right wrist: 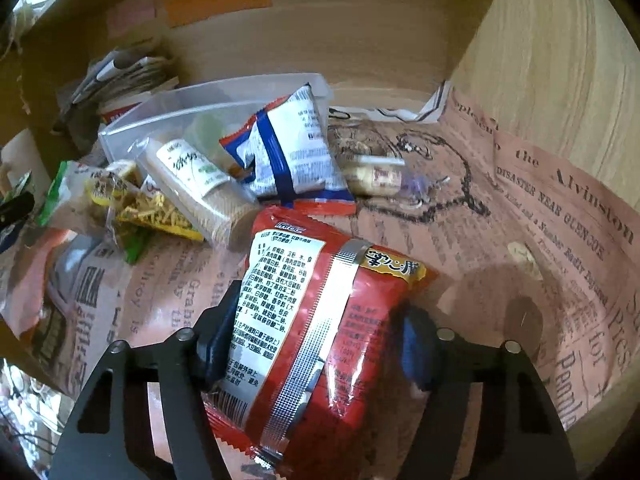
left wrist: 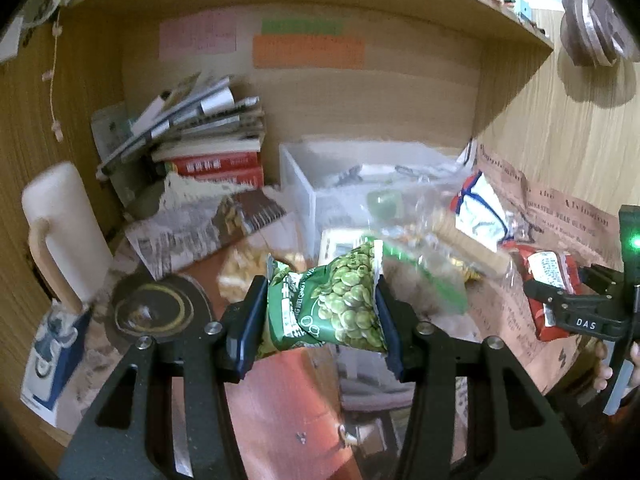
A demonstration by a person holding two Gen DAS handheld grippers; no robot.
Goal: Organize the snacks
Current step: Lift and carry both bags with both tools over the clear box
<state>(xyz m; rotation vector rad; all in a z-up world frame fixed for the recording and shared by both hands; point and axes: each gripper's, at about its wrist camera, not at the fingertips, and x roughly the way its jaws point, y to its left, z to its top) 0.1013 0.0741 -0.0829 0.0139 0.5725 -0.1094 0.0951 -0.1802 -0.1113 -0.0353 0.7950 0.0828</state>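
My left gripper (left wrist: pixel 320 320) is shut on a green pea snack bag (left wrist: pixel 336 304) and holds it above the desk, in front of a clear plastic bin (left wrist: pixel 298 184). My right gripper (right wrist: pixel 316 328) is shut on a red snack packet (right wrist: pixel 320 320), held over the pink newspaper (right wrist: pixel 540 208); the right gripper also shows at the right of the left wrist view (left wrist: pixel 576 308) with the red packet (left wrist: pixel 548 276). A blue-and-white packet (right wrist: pixel 288 148), a wafer roll pack (right wrist: pixel 196 184) and a yellow snack bag (right wrist: pixel 152 208) lie by the bin (right wrist: pixel 168 100).
A stack of books (left wrist: pixel 200 140) leans at the back left. A cream jug (left wrist: pixel 60 232) and a dark round coaster (left wrist: pixel 156 308) stand on the left. Wooden shelf walls close in the back and right. A small wrapped sweet (right wrist: pixel 380 176) lies on the newspaper.
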